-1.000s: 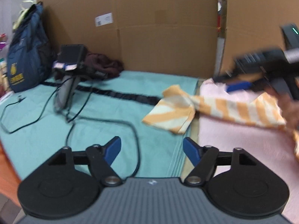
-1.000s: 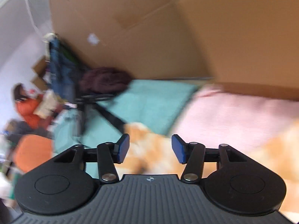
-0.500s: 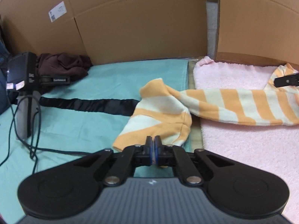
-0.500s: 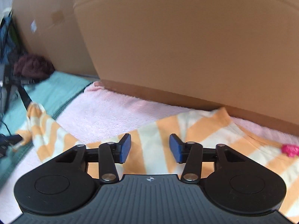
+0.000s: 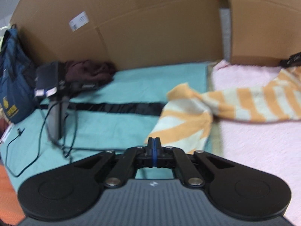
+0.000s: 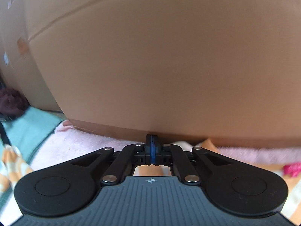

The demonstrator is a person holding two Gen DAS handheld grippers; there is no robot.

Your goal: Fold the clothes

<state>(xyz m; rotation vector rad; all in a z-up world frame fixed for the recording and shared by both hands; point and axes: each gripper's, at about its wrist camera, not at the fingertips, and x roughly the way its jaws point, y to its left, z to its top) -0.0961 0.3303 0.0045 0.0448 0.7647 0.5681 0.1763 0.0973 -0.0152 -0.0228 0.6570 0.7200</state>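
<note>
The striped shirt lies stretched left to right in front of the cardboard wall, one end on the teal mat, the rest on the pink towel. Left gripper has its jaws pressed together at the shirt's near corner; whether cloth is pinched cannot be told. Right gripper likewise, over the shirt.

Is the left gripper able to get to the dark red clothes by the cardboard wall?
Probably yes. The dark red clothes lie far off to the left gripper's front-left, across open teal cloth. Only a black strap lies between; the black device and cables sit beside them.
</note>
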